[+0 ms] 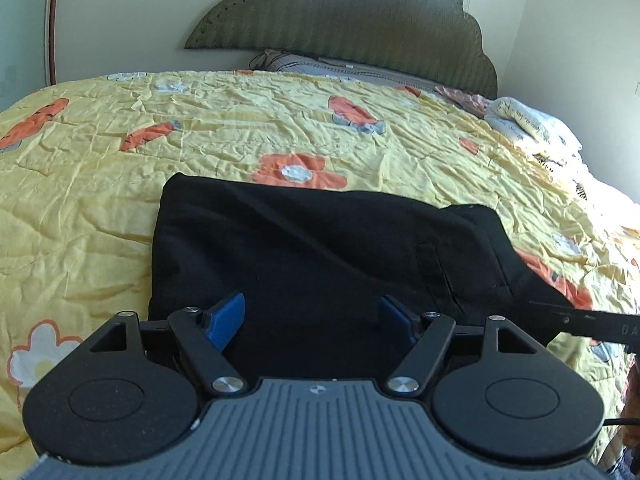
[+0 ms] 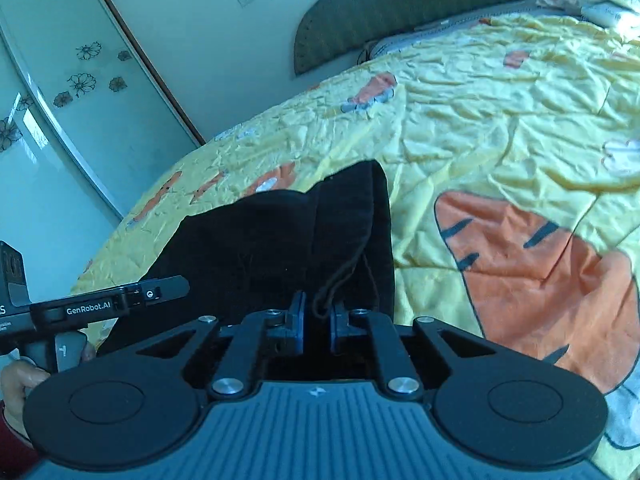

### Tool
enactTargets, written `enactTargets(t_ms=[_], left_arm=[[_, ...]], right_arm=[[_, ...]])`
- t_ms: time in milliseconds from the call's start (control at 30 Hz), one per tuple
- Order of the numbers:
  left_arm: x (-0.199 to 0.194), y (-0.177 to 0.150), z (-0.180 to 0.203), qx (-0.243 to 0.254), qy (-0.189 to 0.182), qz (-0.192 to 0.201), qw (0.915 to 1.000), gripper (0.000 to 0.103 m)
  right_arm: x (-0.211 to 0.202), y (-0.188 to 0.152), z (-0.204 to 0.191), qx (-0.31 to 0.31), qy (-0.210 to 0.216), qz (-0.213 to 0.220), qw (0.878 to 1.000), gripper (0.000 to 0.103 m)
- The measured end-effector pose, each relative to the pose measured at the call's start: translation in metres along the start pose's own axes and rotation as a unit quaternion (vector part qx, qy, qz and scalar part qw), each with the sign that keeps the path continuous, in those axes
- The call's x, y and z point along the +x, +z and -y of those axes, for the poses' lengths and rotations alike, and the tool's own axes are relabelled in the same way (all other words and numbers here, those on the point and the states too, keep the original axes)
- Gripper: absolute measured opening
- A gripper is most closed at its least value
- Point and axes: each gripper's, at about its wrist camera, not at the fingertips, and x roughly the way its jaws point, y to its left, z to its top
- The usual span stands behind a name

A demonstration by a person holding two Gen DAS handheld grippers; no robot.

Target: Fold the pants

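On crinkled yellow quilt (image 1: 240, 128) | soft black pants (image 1: 304, 248), folded rectangle

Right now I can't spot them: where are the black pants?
In both wrist views the black pants lie on the yellow floral quilt, straight ahead near its close edge.

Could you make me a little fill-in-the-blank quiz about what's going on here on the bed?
1. The pants are coloured ____.
2. They lie on a yellow ____ printed with orange carrots.
3. The left gripper hovers with its jaws ____.
4. The right gripper has its jaws ____ on the pants.

Missing words: black; quilt; open; shut
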Motion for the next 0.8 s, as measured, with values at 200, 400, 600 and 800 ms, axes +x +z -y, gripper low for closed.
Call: enactTargets(t_ms=[200,400,600,800], left_arm=[[-0.008,0.025,-0.005,0.010,0.017,0.027,0.9994,0.077],[0.035,0.063,-0.014,0.002,0.045,-0.026,0.9986,0.077],[0.039,0.055,-0.027,-0.012,0.059,-0.035,0.9976,0.076],[0.003,0.021,-0.021,-0.008,0.032,-0.019,0.9993,0.079]], right_arm=[[-0.023,0.032,-0.013,-0.059,-0.084,0.089,0.991,0.022],[0.059,0.065,-0.050,-0.187,-0.018,-0.020,0.982,0.022],[0.080,0.072,-0.033,-0.145,-0.036,-0.023,0.989,0.023],[0.039,0.032,-0.060,-0.197,-0.017,-0.034,0.980,0.025]])
